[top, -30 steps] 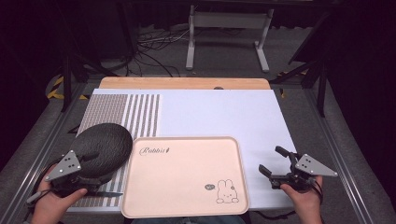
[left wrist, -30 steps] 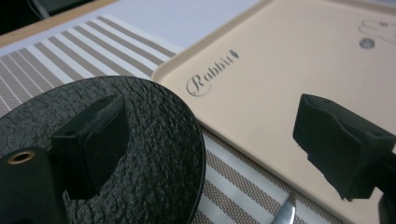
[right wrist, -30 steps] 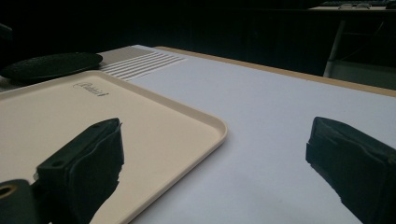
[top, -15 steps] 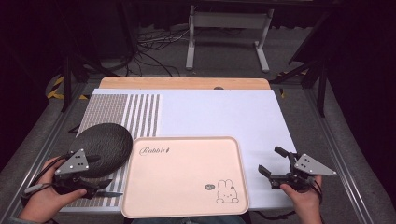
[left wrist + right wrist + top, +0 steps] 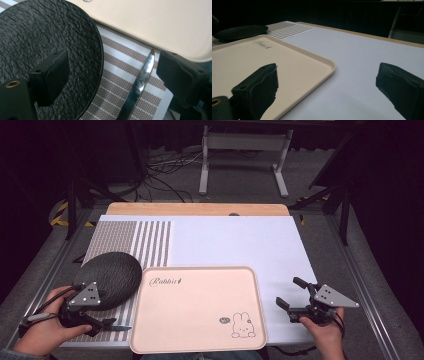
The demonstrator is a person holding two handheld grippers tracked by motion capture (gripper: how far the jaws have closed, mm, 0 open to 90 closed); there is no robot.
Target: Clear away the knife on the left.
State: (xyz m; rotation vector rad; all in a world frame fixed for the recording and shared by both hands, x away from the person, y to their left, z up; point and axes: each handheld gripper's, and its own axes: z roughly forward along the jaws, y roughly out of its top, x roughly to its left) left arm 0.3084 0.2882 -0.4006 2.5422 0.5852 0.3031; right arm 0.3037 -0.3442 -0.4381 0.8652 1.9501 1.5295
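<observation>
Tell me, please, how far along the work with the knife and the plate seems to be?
Little looks done: the tray is bare. In hand: the left gripper is open, its jaws straddling the knife, which lies on the striped mat beside the black plate and is not yet gripped. Left: gripping and moving the knife, probably. The right gripper hovers open beside the tray.

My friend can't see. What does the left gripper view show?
A shiny metal knife lies on a brown-striped placemat between the open hand-held gripper's black jaws, with a round black textured plate and a beige plastic tray beside it.
</observation>
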